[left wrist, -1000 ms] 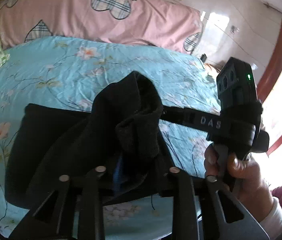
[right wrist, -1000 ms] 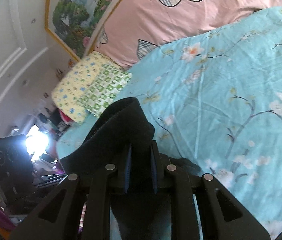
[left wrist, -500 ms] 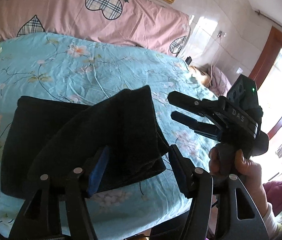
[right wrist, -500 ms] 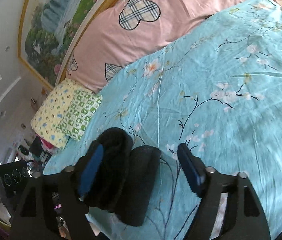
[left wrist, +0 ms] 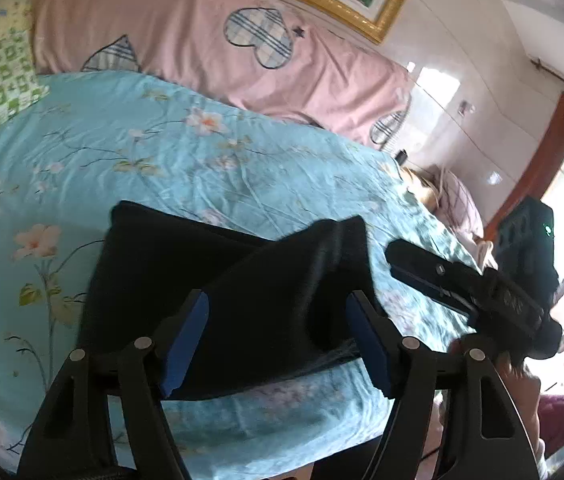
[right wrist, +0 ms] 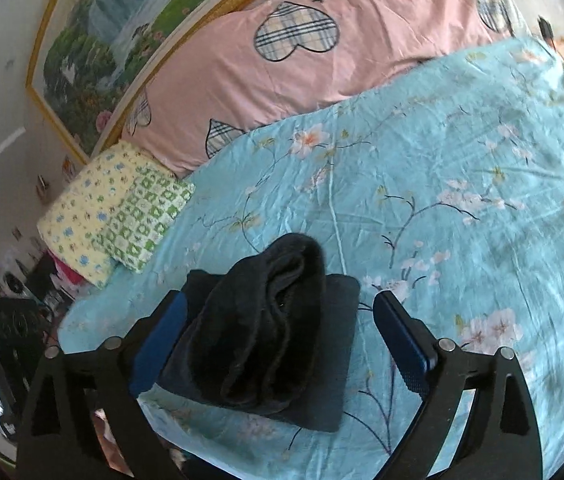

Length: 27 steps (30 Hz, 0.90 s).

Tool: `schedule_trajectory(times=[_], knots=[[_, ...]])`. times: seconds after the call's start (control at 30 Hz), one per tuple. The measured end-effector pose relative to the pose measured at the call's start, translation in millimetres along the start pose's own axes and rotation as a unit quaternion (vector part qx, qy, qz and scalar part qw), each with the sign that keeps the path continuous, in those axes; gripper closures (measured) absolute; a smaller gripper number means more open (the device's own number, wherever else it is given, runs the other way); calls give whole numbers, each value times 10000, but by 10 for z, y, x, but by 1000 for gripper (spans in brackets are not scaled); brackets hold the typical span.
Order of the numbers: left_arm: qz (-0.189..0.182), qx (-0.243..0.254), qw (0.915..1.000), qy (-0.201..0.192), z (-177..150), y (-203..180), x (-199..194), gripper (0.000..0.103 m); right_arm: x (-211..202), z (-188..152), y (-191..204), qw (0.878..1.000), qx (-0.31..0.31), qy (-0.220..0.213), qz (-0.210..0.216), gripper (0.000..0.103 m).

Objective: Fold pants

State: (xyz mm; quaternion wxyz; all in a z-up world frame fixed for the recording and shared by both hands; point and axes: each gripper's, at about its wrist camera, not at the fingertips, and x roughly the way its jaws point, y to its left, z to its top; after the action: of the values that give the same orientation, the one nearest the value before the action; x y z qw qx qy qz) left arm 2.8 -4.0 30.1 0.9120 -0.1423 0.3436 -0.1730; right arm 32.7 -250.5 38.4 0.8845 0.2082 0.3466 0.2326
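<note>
The black pants [left wrist: 218, 292] lie on the blue floral bedsheet [left wrist: 170, 152] as a compact folded stack, directly ahead of and between the fingers of both grippers. In the right wrist view the pants [right wrist: 270, 336] show a flat lower layer with a rumpled upper layer bunched along the middle, its rounded end rising beyond the fingertips; the flat layer's far corner sits just inside the right-side pad. The left gripper [left wrist: 282, 340] has its blue-padded fingers [left wrist: 186, 340] spread wide, straddling the stack with nothing clamped. The right gripper [right wrist: 278, 340] likewise stands apart-fingered over the cloth, pads [right wrist: 406, 344] clear of the fabric on both sides as far as can be seen; whether the left-side pad brushes the cloth cannot be told. From the left wrist view the right gripper [left wrist: 454, 276] appears to the right of the fingers, beside the stack's raised corner. Judgement: fabric looks thick, soft, fleece-like, light and limp; it should drape and slump, not hold an edge, and is not fragile or slippery. The top layer looks uneven, so the fold reads as nearly done but untidy. Best hold is likely a pinch through all layers at the bunched top layer's two near corners, one per gripper. Beyond the fingers lie a pink pillow [right wrist: 322, 48] and a green-patterned quilt [right wrist: 122, 216].
</note>
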Motion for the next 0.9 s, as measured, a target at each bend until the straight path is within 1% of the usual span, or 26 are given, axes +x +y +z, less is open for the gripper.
schedule_trajectory(times=[0.07,0.2,0.3,0.4,0.5,0.6,0.67,0.8,0.9], knots=[[61,-113,9999,-41,20,110,-36,30,12,-23,65,9999,-107,42,-74,8],[221,-309,9992,-124,52,313,-85,29,-1,-54,142,9996,-143,-22,-261,8],[323,-460,9983,-156,80,462,-104,28,22,-63,169,9995,-125,35,-272,8],[406,-577,9974,-177,95,595,-113,26,52,-79,187,9992,-112,57,-378,8],[492,-661,9965,-140,115,732,-94,26,97,-99,150,9989,37,117,-449,8],[536,-745,9957,-124,115,804,-85,26,142,-129,96,9985,148,178,-501,8],[515,-808,9954,-92,121,862,-66,26,166,-144,73,9978,169,205,-612,8],[567,-812,9951,-15,131,906,-1,25,171,-151,44,9968,142,220,-756,8],[538,-833,9950,84,142,931,82,24,169,-168,-2,9962,186,246,-809,8]])
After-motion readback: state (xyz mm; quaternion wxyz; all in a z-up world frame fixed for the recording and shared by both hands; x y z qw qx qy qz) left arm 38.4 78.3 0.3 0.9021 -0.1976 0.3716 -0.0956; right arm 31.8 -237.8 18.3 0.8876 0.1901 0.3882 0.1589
